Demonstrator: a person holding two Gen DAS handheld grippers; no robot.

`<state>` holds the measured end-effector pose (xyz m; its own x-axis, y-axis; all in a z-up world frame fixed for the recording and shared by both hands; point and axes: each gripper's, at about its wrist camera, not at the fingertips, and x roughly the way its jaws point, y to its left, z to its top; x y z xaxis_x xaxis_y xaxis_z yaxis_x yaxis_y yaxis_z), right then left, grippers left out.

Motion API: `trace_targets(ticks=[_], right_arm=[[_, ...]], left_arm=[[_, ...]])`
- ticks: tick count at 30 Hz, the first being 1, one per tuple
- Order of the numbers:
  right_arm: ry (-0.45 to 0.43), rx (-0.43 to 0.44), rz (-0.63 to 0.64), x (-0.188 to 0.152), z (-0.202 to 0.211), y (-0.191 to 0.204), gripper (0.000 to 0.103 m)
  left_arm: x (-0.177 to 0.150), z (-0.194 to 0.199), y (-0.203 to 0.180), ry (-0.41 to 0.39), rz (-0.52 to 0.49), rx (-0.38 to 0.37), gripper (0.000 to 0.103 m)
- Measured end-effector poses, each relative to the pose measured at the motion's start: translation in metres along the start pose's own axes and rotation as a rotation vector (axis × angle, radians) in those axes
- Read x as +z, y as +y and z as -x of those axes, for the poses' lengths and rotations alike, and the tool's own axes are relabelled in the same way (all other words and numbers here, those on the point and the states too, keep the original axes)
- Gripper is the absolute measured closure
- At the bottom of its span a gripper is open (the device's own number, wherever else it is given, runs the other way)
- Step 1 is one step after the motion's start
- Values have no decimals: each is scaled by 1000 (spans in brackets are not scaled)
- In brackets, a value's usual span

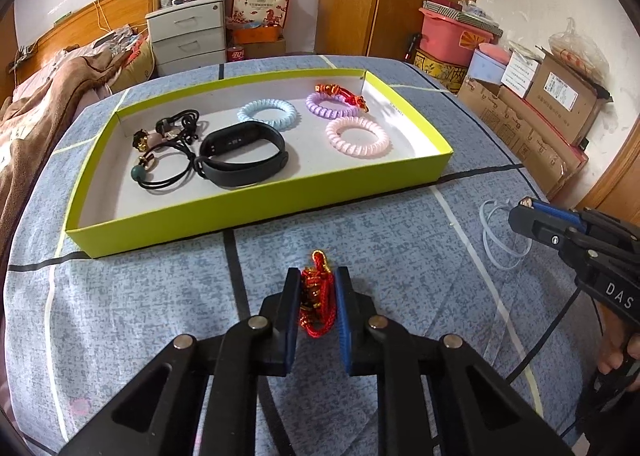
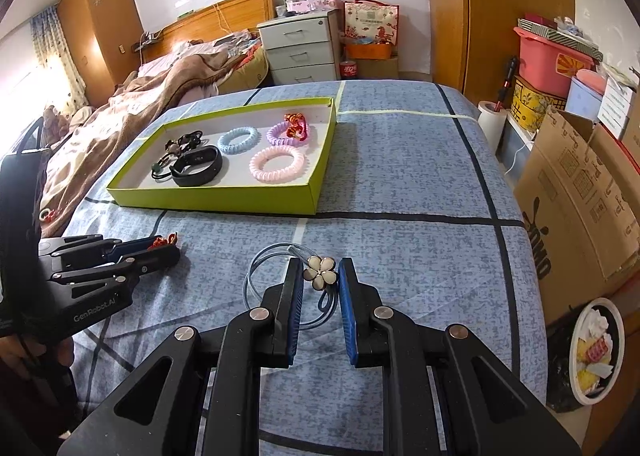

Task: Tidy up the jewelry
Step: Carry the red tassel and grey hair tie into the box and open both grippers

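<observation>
left claw (image 1: 318, 296): clamped, angled down | right claw (image 2: 320, 284): clamped, angled down

Bare blue bedspread (image 2: 400, 160) is lying open between the two grippers and the green tray (image 1: 256, 212), so the way to the tray's near wall is standing clear. Inside the tray, the black band (image 1: 244, 156), the black hair ties (image 1: 168, 152) and the blue (image 1: 266, 114), purple (image 1: 320, 106) and pink coil rings (image 1: 357, 136) are taking up most of the floor, leaving a free strip along the near wall. Cardboard boxes (image 2: 580, 192) are crowding the bed's right edge, and a brown blanket (image 2: 132, 104) is heaping up on the left.
</observation>
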<state>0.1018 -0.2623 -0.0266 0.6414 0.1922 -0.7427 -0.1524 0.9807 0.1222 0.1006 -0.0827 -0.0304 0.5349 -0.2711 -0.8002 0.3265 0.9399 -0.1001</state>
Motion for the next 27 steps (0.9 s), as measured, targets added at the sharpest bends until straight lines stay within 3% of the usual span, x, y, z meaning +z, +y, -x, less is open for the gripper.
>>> trace_targets(ticks=[13, 27], right_arm=[[-44, 15, 23, 22, 7, 20, 85], [-51, 33, 34, 62, -20, 43, 85]], left_arm=[[14, 26, 26, -65, 29, 20, 86], [47, 34, 69, -102, 87, 45, 86]])
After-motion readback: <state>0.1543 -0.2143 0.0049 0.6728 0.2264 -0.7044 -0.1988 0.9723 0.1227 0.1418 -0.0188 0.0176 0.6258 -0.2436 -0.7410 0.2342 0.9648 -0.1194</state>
